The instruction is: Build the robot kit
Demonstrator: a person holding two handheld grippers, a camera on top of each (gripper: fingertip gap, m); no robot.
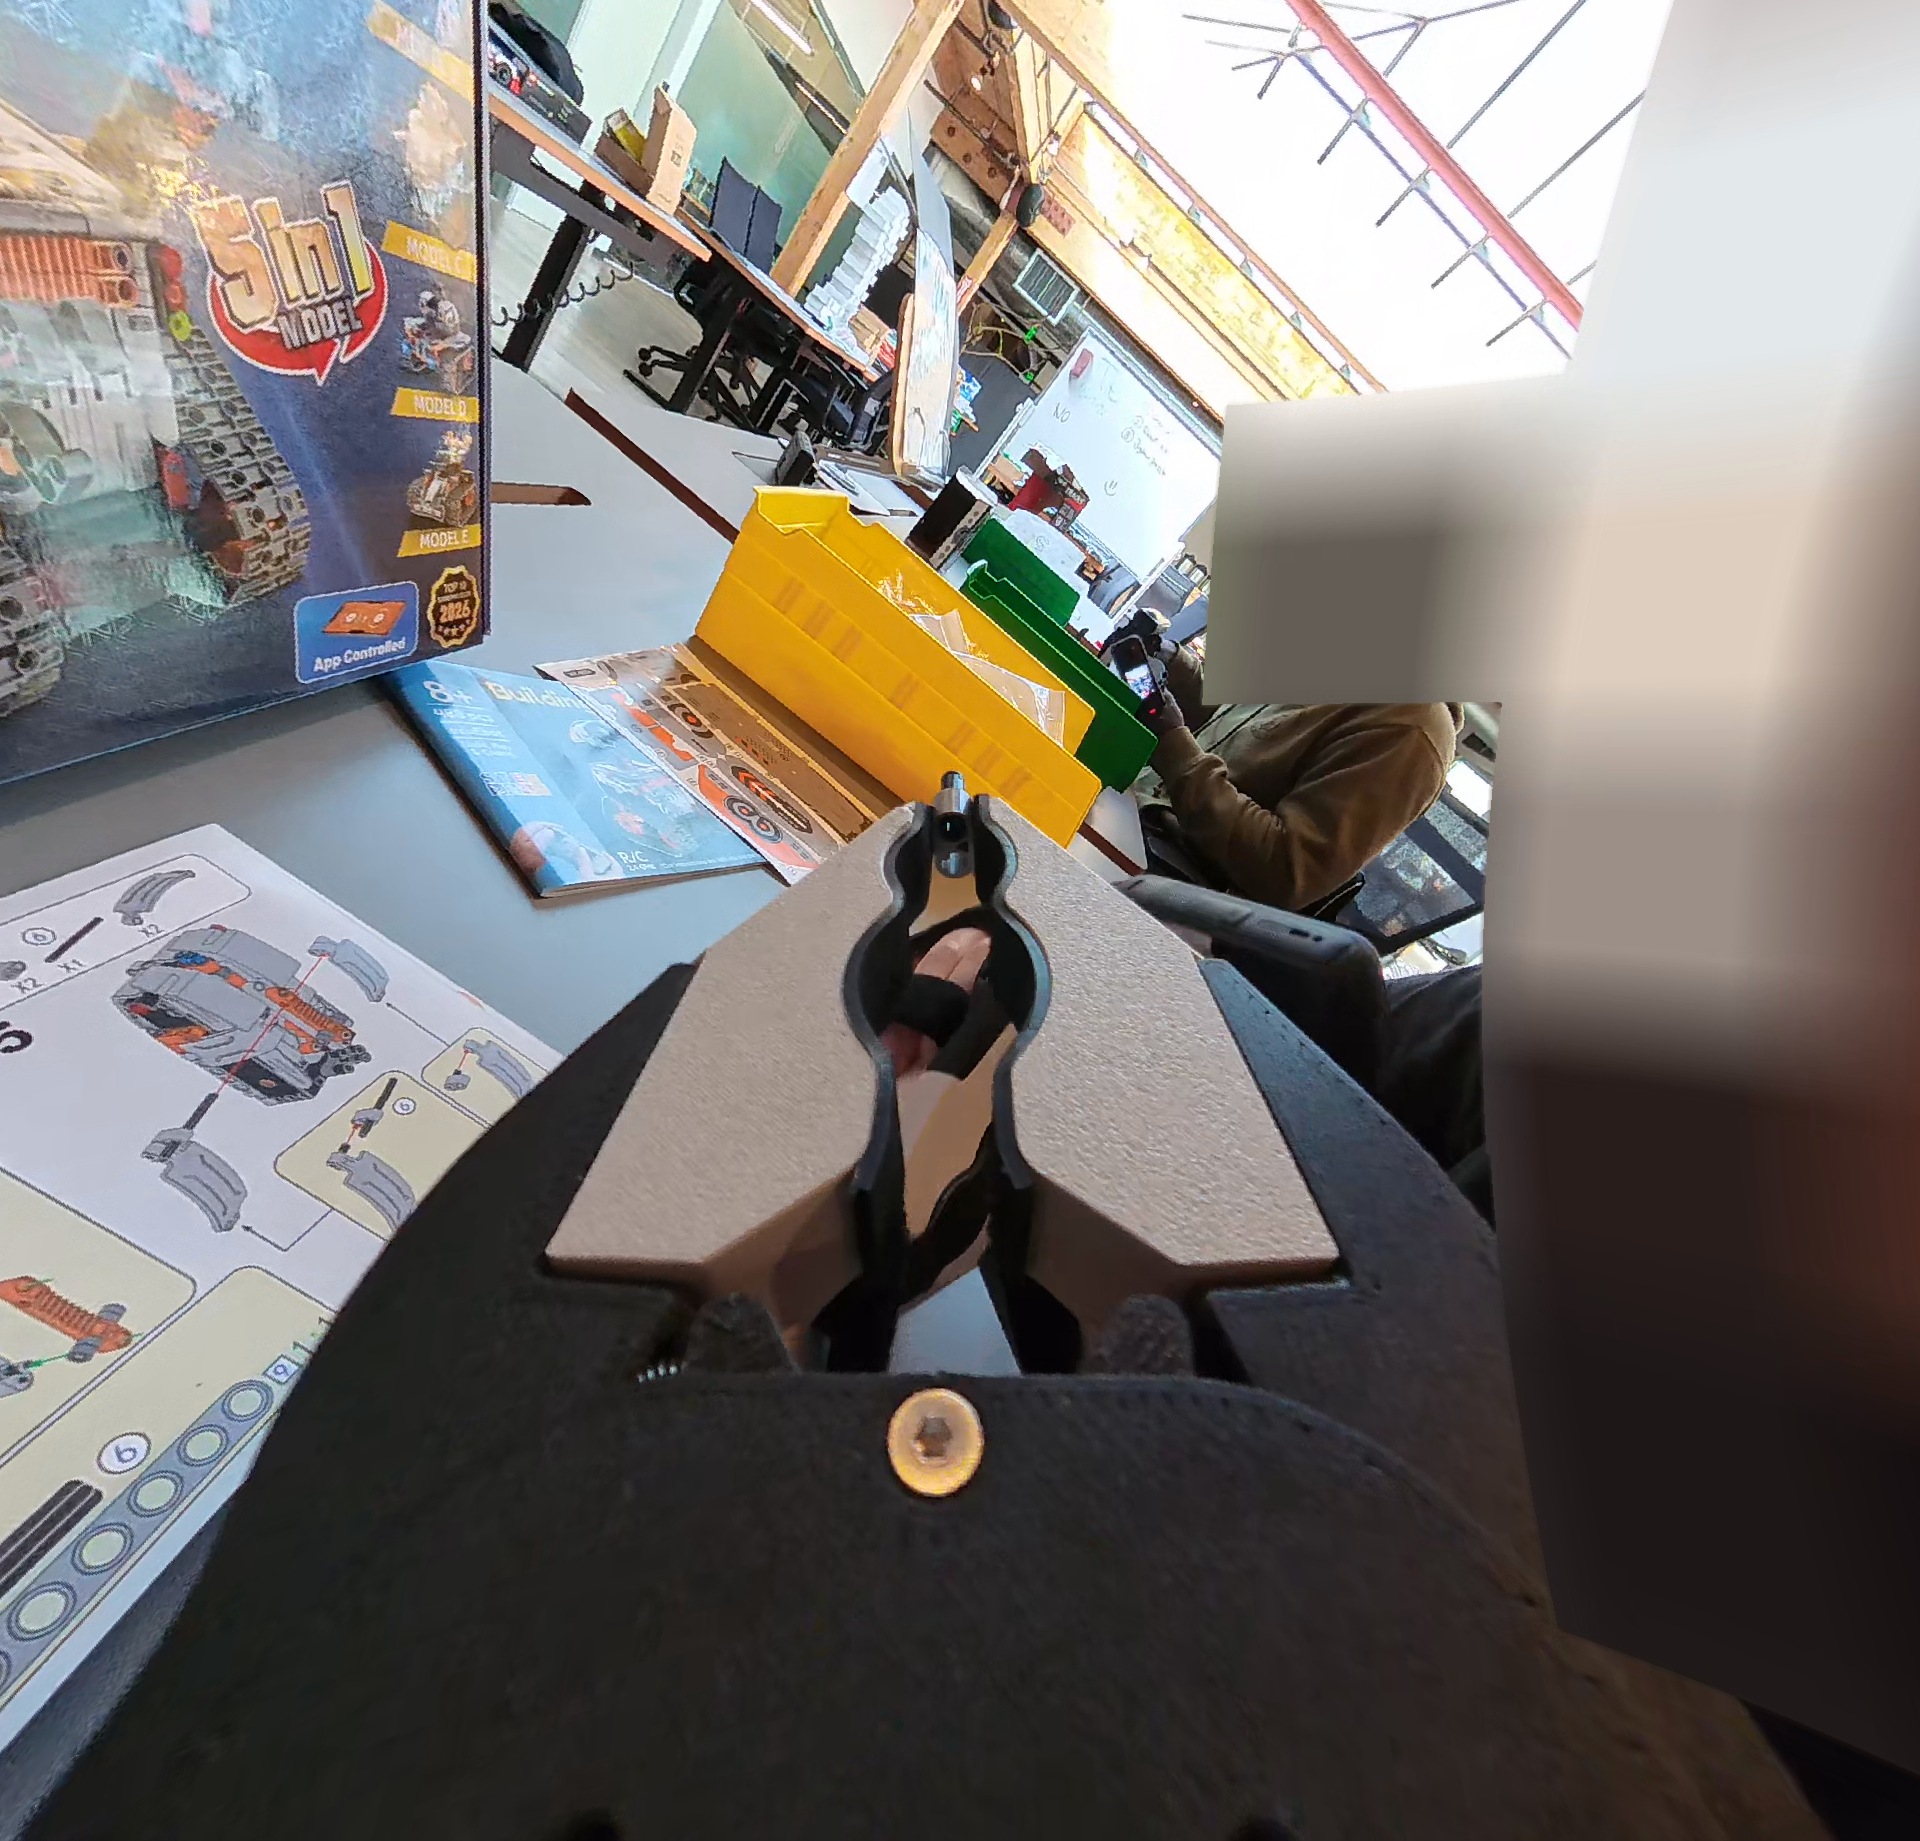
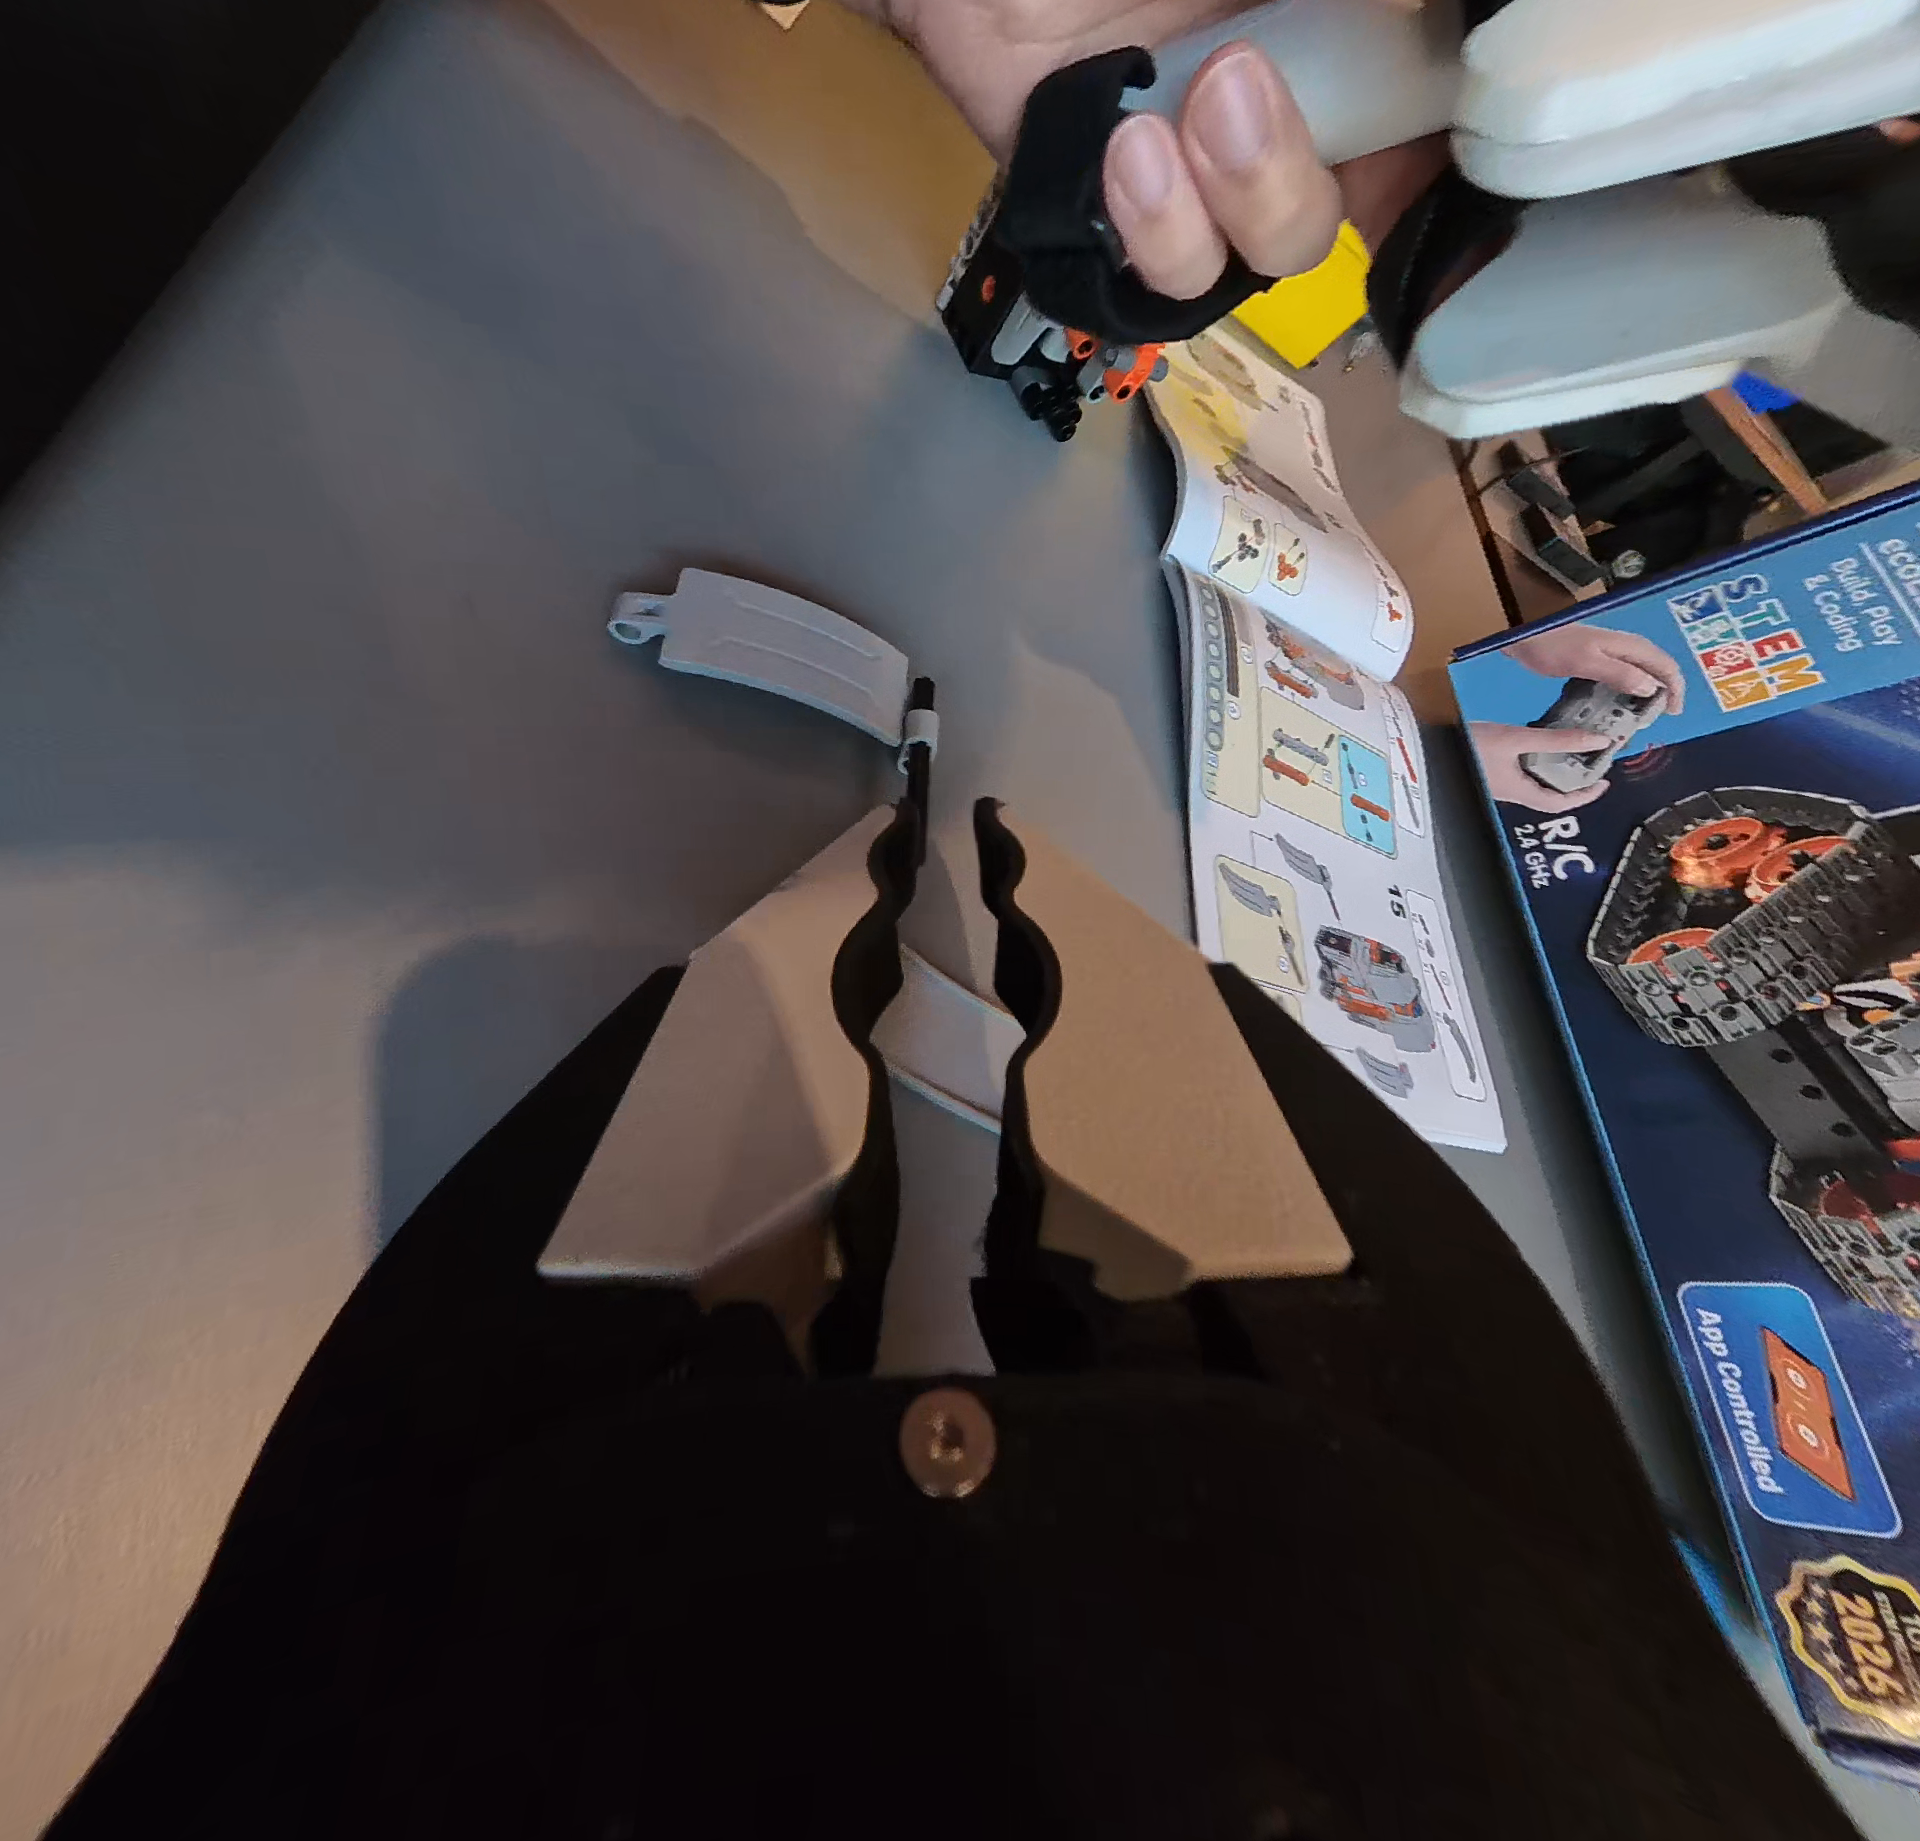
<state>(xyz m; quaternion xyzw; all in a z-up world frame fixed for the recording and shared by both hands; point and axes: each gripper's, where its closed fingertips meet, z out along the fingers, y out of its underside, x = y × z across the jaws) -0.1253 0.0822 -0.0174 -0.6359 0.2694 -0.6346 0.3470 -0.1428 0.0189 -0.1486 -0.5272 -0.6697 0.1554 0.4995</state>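
Note:
In the left wrist view my left gripper (image 1: 951, 806) is shut on a small grey pin (image 1: 950, 835) that sticks out past its tips, held above the table. In the right wrist view my right gripper (image 2: 948, 812) is slightly open just above the grey table (image 2: 520, 441). A thin black axle (image 2: 918, 752) lies along its left fingertip, with a white collar and a curved grey panel (image 2: 779, 653) on it. A second curved grey panel (image 2: 951, 1053) lies under the fingers. A hand (image 2: 1174, 150) grips the left gripper's white handle (image 2: 1662, 77) at the top.
A partly built black and orange model (image 2: 1039, 347) sits beyond the panel. An open instruction booklet (image 2: 1320, 815) (image 1: 156, 1116) and the blue kit box (image 2: 1714, 960) (image 1: 239, 337) lie to the side. Yellow (image 1: 883, 669) and green (image 1: 1049, 638) bins stand behind a second booklet (image 1: 582, 783). A seated person (image 1: 1299, 783) is across the table. The gap from one gripper's tips to the other's is roughly 15 cm.

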